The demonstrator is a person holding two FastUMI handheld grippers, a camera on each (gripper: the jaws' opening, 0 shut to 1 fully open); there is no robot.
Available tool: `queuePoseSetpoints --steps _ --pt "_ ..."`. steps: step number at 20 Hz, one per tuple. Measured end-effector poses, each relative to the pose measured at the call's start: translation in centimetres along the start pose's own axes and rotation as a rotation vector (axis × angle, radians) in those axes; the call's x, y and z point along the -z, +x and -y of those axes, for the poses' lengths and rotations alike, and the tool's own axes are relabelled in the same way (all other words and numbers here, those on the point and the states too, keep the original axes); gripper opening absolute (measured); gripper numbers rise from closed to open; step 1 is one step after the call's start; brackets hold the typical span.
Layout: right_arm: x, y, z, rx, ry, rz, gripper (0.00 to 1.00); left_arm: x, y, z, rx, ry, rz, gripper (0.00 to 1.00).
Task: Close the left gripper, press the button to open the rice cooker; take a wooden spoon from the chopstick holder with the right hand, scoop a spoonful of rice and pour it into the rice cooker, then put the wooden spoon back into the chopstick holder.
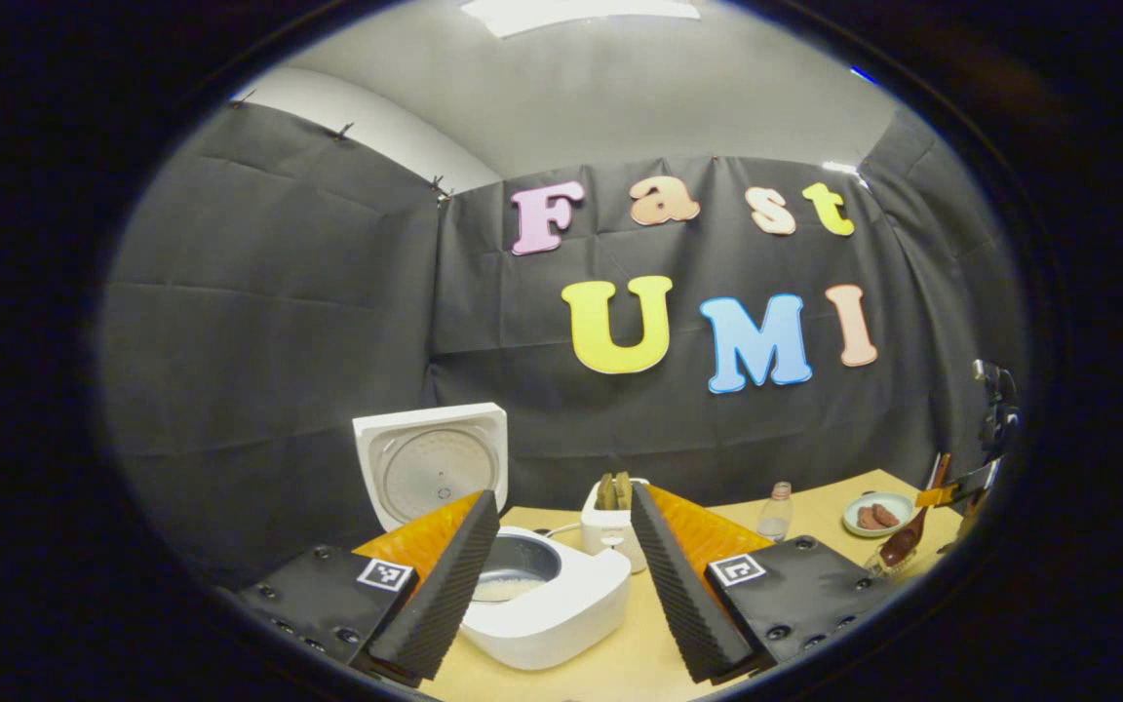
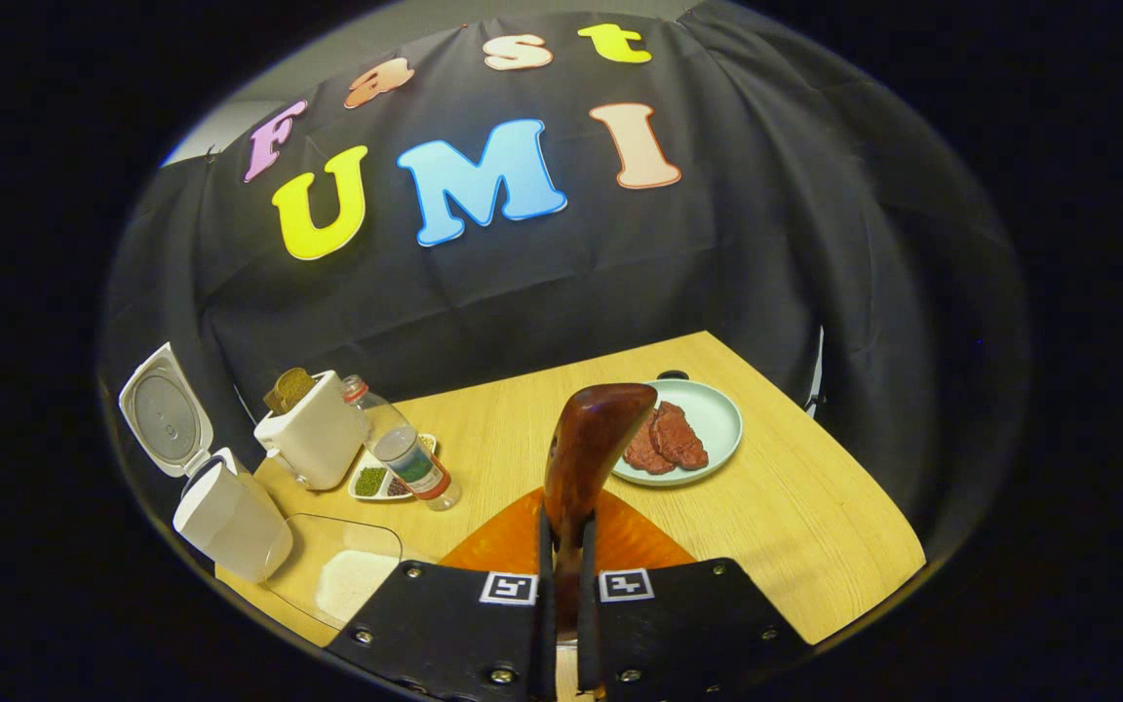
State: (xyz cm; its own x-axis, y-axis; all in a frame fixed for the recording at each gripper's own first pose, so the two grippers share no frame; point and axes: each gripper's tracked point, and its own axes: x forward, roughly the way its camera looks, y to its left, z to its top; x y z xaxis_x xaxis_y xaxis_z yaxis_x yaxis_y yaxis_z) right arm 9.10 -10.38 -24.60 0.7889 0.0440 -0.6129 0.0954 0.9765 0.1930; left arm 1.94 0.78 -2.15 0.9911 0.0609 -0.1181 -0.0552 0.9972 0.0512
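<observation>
Wooden spoon (image 2: 584, 458) clamped in right hand-held gripper (image 2: 561, 575); left hand-held gripper (image 1: 561, 575) open, seemingly before rice cooker (image 1: 547, 595).

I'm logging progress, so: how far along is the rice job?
Done: the rice cooker stands with its lid up. In hand: the right gripper is shut on the wooden spoon, raised above the table. Whether rice was scooped already, I cannot tell. Left: returning the spoon to its holder.

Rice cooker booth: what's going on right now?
The rice cooker sits on the table with its lid up. The right gripper is shut on the wooden spoon, bowl end raised in front of its camera. The left gripper is open, near the cooker. A clear container of rice lies beside the cooker.
</observation>
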Motion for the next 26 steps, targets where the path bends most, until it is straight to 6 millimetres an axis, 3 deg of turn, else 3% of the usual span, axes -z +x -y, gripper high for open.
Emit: queuePoseSetpoints --steps 6,12,16,26 --pt "-2.4 -2.7 -4.0 -0.020 0.027 0.070 0.09 0.0 0.7 -2.0 0.058 -0.015 0.017 0.94" --pt "-2.5 -3.2 -9.4 -0.063 0.037 0.105 0.09 1.0 1.5 -6.0 0.061 -0.042 0.012 0.94" --pt "-1.1 -2.2 -13.1 -0.100 0.033 0.094 0.09 1.7 1.9 -8.7 0.059 -0.046 0.004 0.94" --pt "5.1 2.1 -20.2 -0.137 0.004 0.047 0.09 3.1 2.3 -17.0 -0.007 -0.008 -0.006 0.95"
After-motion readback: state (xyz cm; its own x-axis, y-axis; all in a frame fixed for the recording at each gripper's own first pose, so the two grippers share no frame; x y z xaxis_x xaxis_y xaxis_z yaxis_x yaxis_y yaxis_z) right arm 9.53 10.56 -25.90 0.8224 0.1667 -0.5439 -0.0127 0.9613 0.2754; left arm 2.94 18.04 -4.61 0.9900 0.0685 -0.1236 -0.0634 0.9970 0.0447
